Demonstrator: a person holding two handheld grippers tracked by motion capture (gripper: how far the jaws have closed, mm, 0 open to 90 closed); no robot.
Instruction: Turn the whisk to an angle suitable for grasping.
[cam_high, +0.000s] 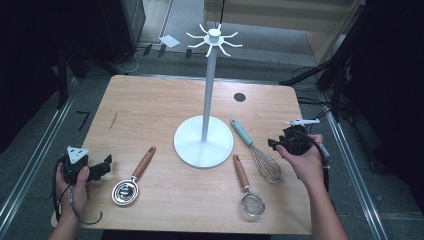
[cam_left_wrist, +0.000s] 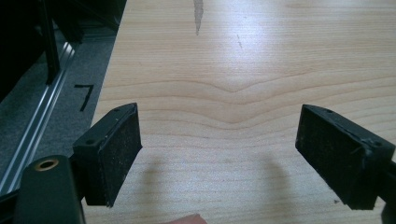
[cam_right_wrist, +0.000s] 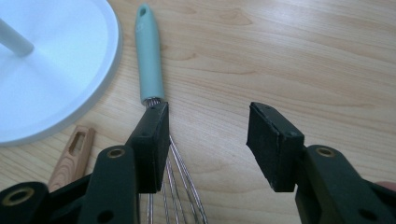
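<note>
A white hook stand (cam_high: 208, 85) rises from a round base (cam_right_wrist: 56, 74) at the table's middle. Right of it lies a whisk (cam_high: 257, 152) with a teal handle (cam_right_wrist: 149, 60). My right gripper (cam_high: 274, 144) hovers just right of the whisk, jaws open; in the right gripper view (cam_right_wrist: 208, 140) the whisk's wires pass under one jaw and bare wood lies in the gap. A wooden-handled strainer (cam_high: 247, 192) lies in front of the base, its handle (cam_right_wrist: 72, 156) beside the jaw. My left gripper (cam_high: 102, 165) stands open over bare wood (cam_left_wrist: 219, 154) at the front left, next to a wooden-handled metal ladle (cam_high: 131, 180).
The wooden table (cam_high: 150, 105) has a dark round spot (cam_high: 240, 97) near its back right. Dark floor and metal rails (cam_left_wrist: 42, 116) run along the left edge. The back half of the tabletop is bare wood.
</note>
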